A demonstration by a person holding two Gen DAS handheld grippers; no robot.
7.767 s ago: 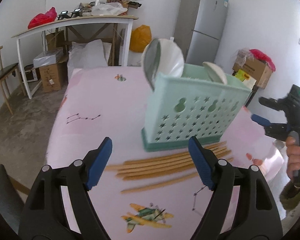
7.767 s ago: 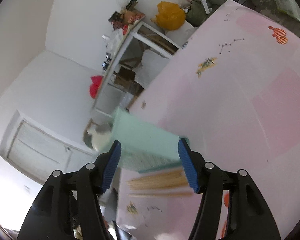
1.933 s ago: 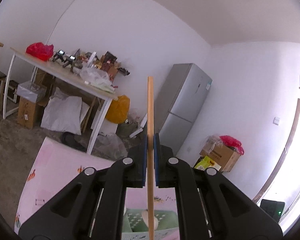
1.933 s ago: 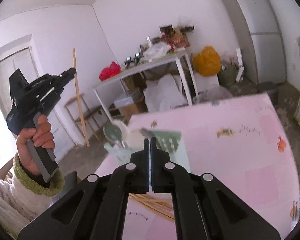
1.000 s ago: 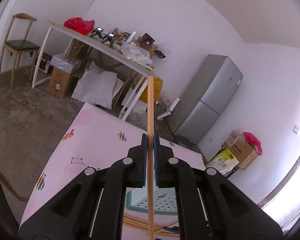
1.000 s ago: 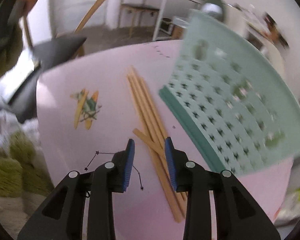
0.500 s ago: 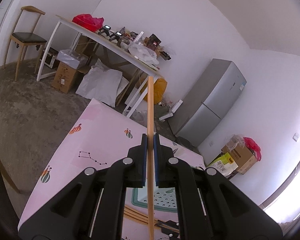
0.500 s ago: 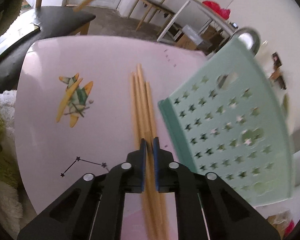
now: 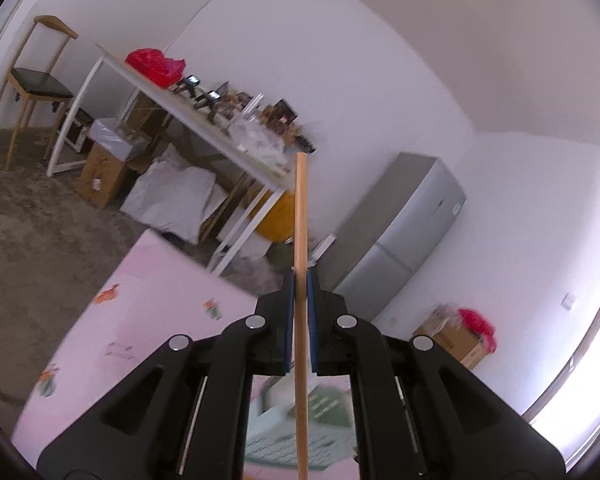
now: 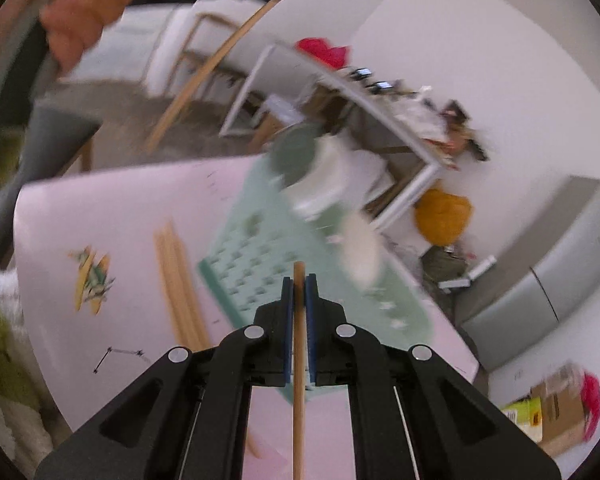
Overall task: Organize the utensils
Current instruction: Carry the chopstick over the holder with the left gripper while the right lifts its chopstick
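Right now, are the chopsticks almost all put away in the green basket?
Not yet. Spoons already stand in the green basket. The left gripper and the right gripper each pinch one chopstick. Several loose chopsticks lie on the pink table.

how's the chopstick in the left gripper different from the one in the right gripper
The left chopstick sticks out far past the left gripper; the right chopstick barely clears the right gripper. The left one is raised against the far wall; the right one points down toward the green basket. Both are plain wood, clamped between shut blue fingers.
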